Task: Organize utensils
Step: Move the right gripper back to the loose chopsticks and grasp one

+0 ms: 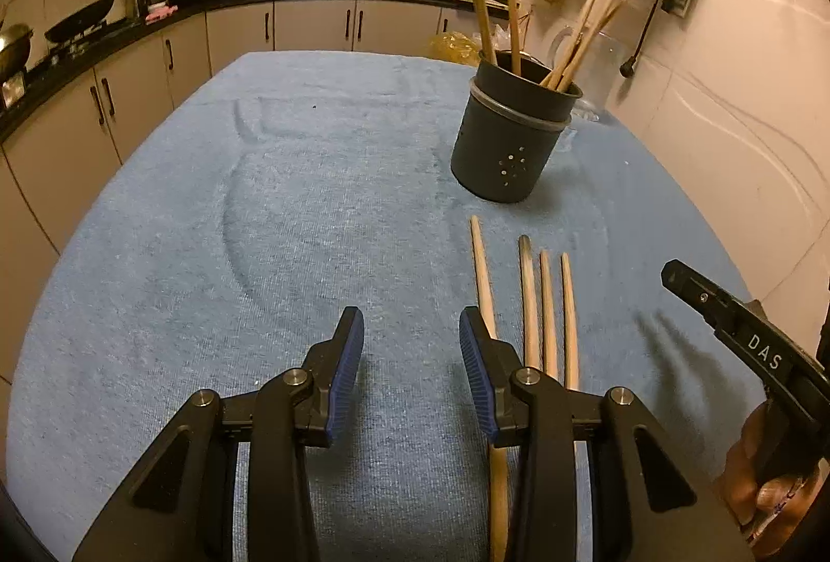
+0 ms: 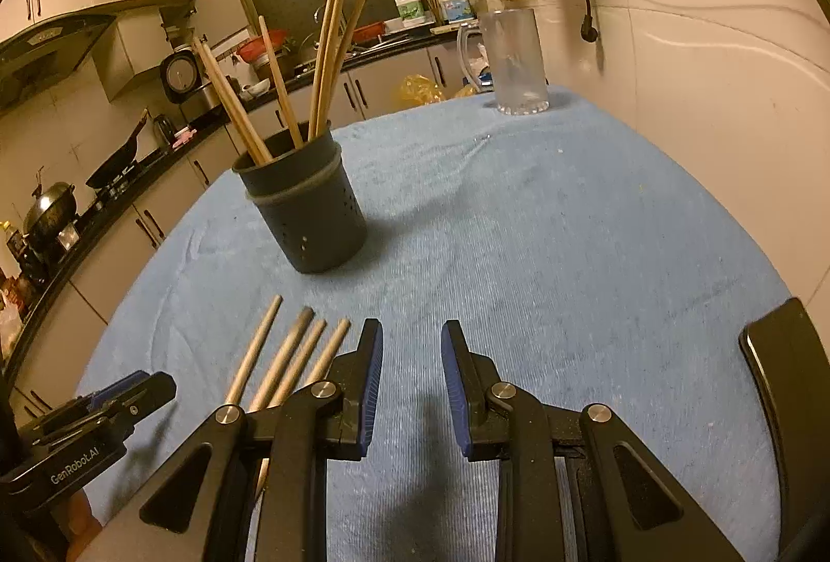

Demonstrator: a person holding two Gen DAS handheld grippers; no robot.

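Chopsticks on cloth [image 1: 530, 302]: four wooden sticks are lying side by side on the blue towel [image 1: 311, 199], tips pointing toward the holder; their near ends are passing under the left gripper's right finger.
Holder [image 1: 506, 136]: dark perforated cup is standing upright on the towel, beyond the loose sticks and apart from them.
Chopsticks in holder [image 1: 511, 7]: several are leaning outward against the rim.
Left gripper [image 1: 411, 354]: jaws are standing apart with only towel between the blue pads; nothing is being gripped.
Right gripper [image 2: 412, 370]: jaws are likewise parted and empty, hovering just right of the loose sticks, which are running under its left finger.
Glass pitcher [image 2: 516, 58]: clear jug is sitting at the far edge of the towel near the wall, well apart from the holder.
Hand [image 1: 768, 474]: fingers are wrapping the right gripper's handle at the frame's edge.
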